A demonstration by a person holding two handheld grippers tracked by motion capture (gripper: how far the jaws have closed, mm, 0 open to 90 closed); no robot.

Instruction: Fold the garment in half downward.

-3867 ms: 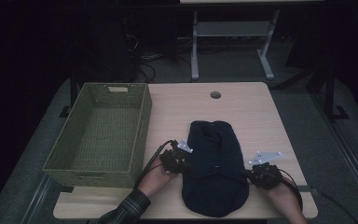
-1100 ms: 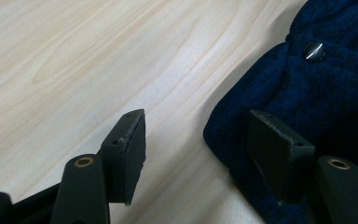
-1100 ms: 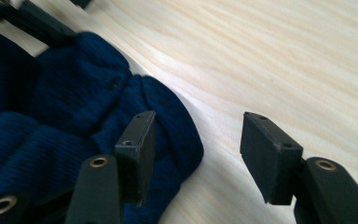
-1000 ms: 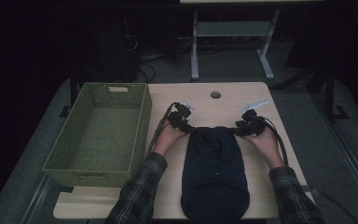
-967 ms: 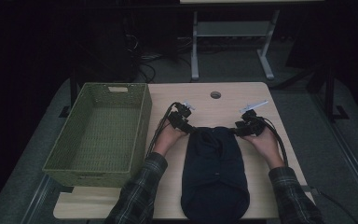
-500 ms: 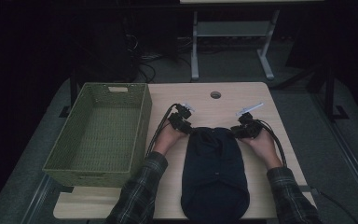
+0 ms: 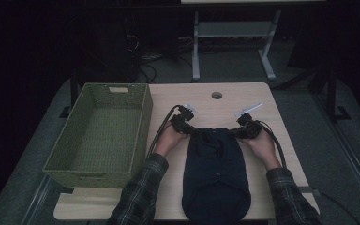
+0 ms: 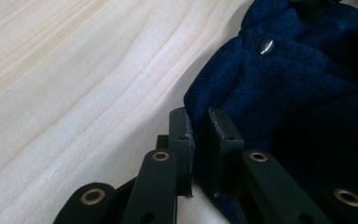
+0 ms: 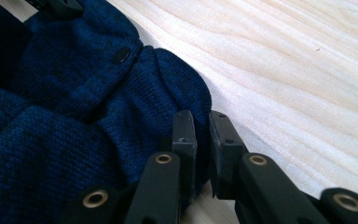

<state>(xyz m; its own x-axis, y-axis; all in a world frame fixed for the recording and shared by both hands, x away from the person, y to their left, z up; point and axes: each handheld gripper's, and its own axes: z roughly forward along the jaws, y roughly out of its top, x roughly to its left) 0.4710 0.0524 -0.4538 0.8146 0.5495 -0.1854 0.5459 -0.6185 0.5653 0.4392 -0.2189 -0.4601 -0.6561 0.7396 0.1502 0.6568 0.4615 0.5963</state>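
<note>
The dark blue knitted garment [image 7: 216, 173] lies flat in the middle of the wooden surface [image 7: 225, 101], its far end between the two hands. The left tongs [image 8: 199, 126] have just been closing and now pinch the cloth at its far left corner. The right tongs [image 9: 200, 128] have been closing too and pinch the far right corner. A green woven basket [image 7: 101, 133] sits just to the left.

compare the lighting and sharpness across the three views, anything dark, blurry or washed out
High view: dim and soft, room behind nearly black, the navy garment reads as a dark blob beside the green basket. Left gripper view: bright, wood table near washed out, knit and snap button crisp, jaws slightly soft up close. Right gripper view: equally bright, grain sharp, garment's folds falling into deep shadow at left.
</note>
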